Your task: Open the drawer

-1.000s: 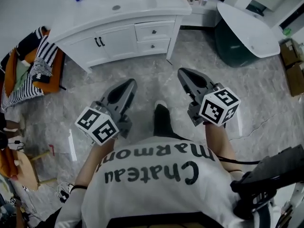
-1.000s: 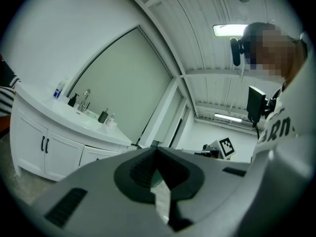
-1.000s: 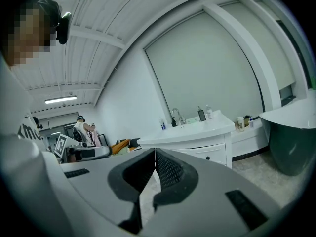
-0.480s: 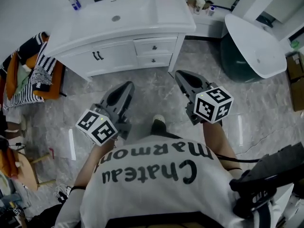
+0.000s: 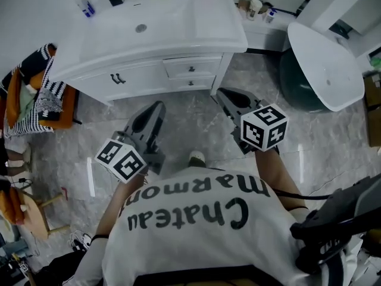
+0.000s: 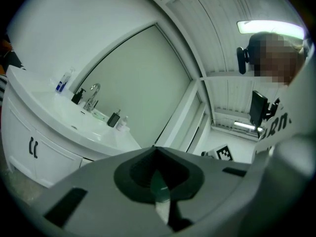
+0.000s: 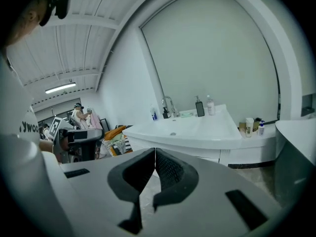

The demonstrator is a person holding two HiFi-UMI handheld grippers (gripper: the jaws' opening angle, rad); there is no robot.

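Left gripper [image 5: 155,109] and right gripper [image 5: 223,94], jaws pressed together (both empty), hang short of the upper vanity drawer [image 5: 178,68]; its knob [image 5: 191,69] needs spread jaws first.

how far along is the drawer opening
Done: nothing; the upper drawer and lower drawer sit shut. In hand: left claw and right claw are shut, empty, short of the vanity. Left: reach a knob, grip, pull.
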